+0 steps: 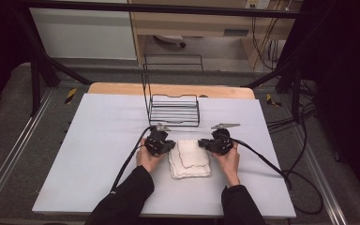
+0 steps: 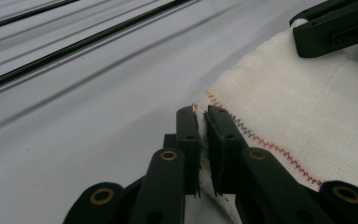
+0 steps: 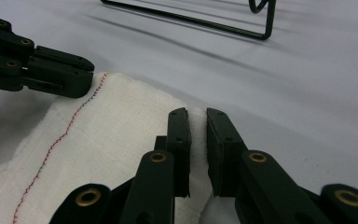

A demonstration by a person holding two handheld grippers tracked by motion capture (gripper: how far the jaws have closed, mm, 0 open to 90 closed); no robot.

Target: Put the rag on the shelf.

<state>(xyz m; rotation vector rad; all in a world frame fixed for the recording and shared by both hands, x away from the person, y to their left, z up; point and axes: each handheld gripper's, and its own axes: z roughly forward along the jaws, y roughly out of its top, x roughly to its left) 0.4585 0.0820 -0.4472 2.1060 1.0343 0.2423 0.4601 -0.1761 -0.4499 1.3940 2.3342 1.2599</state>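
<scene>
You've got the left gripper and right gripper each pinched on a far corner of the folded white cloth, probably so it lifts evenly.

A wire rack on a big grey table

A black wire rack stands on the far part of the table, near the middle. It has a flat bottom made of thin bars and a tall thin wire back that sticks up. The table top is pale grey, and a strip of brown wood shows along its far edge. Black cables lie on the floor at the right side. Black metal bars stand around the table.
</scene>
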